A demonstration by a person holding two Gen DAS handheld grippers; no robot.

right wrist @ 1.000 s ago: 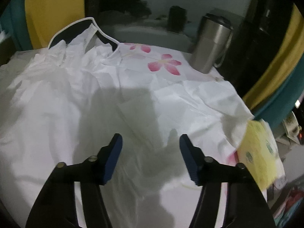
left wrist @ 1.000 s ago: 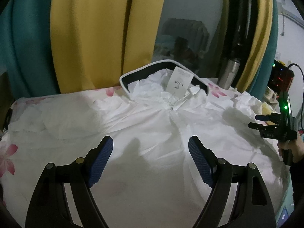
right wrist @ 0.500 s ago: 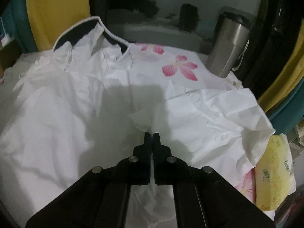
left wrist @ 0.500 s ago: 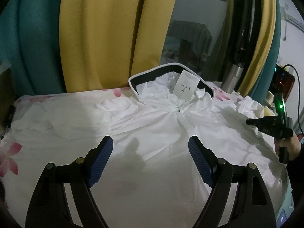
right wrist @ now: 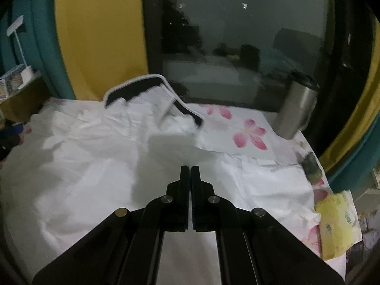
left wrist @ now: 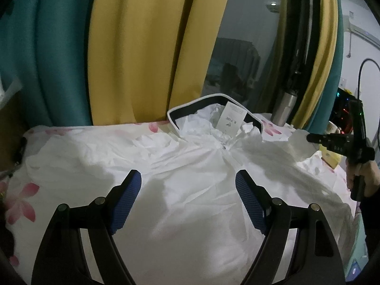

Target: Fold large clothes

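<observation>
A large white garment (left wrist: 190, 156) lies spread on the flower-print sheet (left wrist: 21, 201), its dark white-edged collar (left wrist: 197, 105) and paper tag (left wrist: 231, 118) at the far side. My left gripper (left wrist: 188, 185) hangs open above the garment's front, with nothing between its blue pads. In the left wrist view my right gripper (left wrist: 308, 139) is at the right edge, shut on a raised fold of the garment's right side. In the right wrist view the right gripper (right wrist: 190, 168) has its jaws pressed together, and the white garment (right wrist: 95, 156) rises towards the tips.
A steel tumbler (right wrist: 296, 111) stands at the back right on the flower-print sheet (right wrist: 247, 133), against a dark window. A yellow packet (right wrist: 337, 223) lies at the right edge. Yellow and teal curtains (left wrist: 133, 47) hang behind. A hand (left wrist: 370, 178) holds the right gripper.
The right gripper went from open to shut on the garment's right side, then rose and pulled the cloth up. The left gripper, still open, drew back and a little up.
</observation>
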